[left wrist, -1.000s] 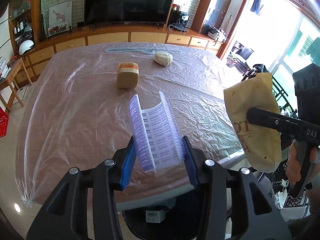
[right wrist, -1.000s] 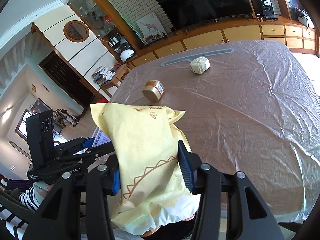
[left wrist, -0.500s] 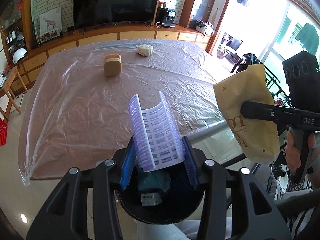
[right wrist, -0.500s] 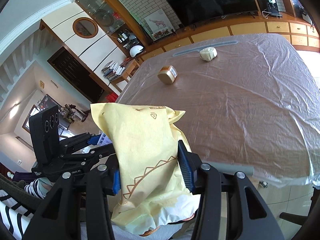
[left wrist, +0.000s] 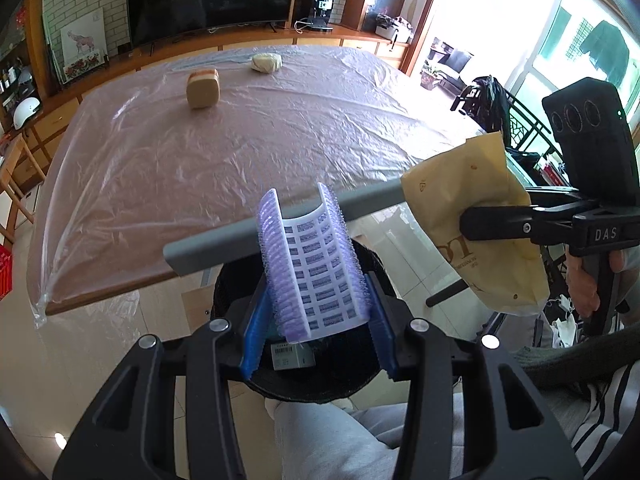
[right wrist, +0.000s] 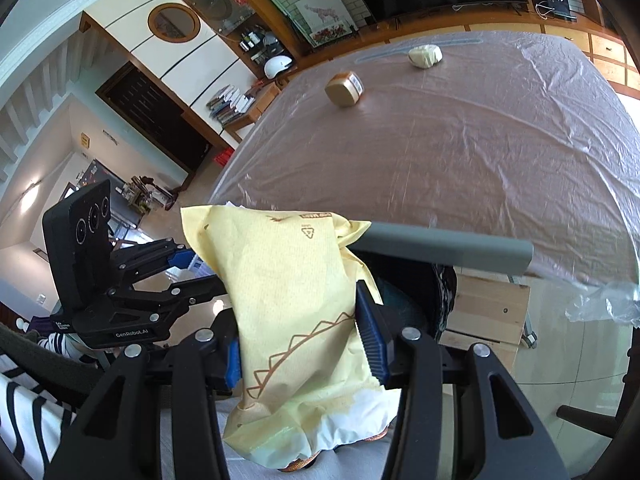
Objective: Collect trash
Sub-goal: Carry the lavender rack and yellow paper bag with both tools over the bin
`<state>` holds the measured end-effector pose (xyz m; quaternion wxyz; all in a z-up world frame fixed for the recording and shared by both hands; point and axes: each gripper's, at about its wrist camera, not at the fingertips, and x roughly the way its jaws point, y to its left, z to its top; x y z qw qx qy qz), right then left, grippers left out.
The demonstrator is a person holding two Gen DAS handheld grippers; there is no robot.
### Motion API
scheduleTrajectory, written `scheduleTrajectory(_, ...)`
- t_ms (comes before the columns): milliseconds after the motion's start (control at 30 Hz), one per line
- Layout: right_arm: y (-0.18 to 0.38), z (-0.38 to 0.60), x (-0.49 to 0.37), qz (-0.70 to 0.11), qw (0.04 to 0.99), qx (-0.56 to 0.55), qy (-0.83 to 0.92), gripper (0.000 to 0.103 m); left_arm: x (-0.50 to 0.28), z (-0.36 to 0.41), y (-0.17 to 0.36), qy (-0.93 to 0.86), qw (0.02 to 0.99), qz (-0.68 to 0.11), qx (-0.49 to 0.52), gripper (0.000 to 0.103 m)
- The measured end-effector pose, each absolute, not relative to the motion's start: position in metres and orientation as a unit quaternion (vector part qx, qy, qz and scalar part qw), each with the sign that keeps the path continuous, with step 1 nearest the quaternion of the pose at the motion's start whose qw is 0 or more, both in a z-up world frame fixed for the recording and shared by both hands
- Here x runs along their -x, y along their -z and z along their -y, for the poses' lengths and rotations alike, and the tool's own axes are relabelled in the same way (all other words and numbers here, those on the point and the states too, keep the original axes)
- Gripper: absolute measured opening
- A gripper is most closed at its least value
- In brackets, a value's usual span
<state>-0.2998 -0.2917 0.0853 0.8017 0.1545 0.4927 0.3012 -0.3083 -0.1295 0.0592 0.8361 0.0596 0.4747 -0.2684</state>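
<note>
My left gripper [left wrist: 314,312] is shut on a curled white sheet with printed labels and purple ridged edges [left wrist: 312,268], held above a black round bin [left wrist: 360,376] that has a small box and teal trash inside. My right gripper [right wrist: 300,344] is shut on a yellow paper bag [right wrist: 288,300]; the same yellow paper bag [left wrist: 476,220] hangs at the right in the left wrist view. On the plastic-covered table [left wrist: 224,148] a tan box [left wrist: 203,89] and a crumpled white wad [left wrist: 265,62] lie at the far side.
A grey bar [left wrist: 288,220] crosses in front of the table edge, above the bin. A person's grey trouser leg [left wrist: 332,440] and striped sleeve [left wrist: 604,412] are below. A dark chair [left wrist: 488,100] stands to the table's right; a TV and cabinets line the far wall.
Both grippers drew back from the table, keeping their loads. The table now looks farther off, and the bin and the grey bar have come into view beneath the left gripper.
</note>
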Motion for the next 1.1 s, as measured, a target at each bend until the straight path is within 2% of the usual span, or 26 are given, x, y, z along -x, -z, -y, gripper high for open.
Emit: scheduleTrajectory(1100,-0.007,0.258,0.289,-0.554,0.793,-0.114,-0.226,0.046,0.309,0.131,0.022,0.236,0.798,-0.547,-0.090,0.046)
